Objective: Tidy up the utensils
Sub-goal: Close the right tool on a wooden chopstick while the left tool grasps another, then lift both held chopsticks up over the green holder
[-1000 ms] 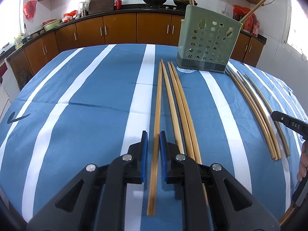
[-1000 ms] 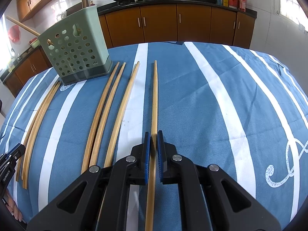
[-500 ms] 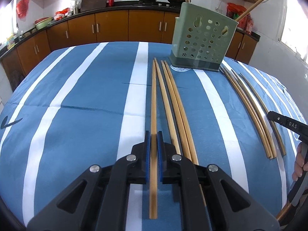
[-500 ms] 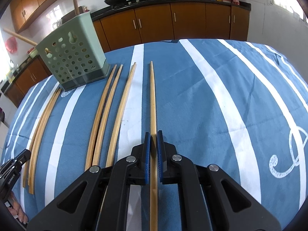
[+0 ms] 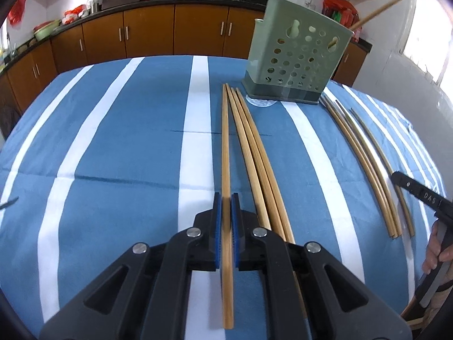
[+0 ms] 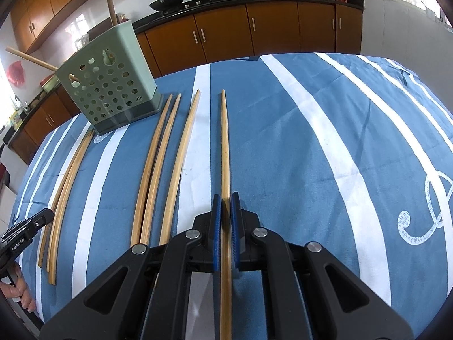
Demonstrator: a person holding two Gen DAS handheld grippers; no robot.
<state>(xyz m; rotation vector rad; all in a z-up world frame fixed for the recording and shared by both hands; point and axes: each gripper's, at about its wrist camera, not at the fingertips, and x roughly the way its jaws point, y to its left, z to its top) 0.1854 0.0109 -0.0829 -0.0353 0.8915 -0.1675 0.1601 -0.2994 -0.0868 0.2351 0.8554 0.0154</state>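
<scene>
Presently the left gripper (image 5: 226, 232) is clamped on one chopstick (image 5: 225, 153), long axis toward 12 o'clock; the green perforated holder (image 5: 297, 59) stands at about 1 o'clock, nearer this hand's stick. Likewise the right gripper (image 6: 226, 232) grips a second chopstick (image 6: 225, 153), holder at 10 o'clock. Loose sticks on the striped cloth (image 5: 113, 141): three (image 5: 254, 153) just beside the left-hand stick, roughly four (image 5: 365, 158) at 2 o'clock. Two stand in the holder.
</scene>
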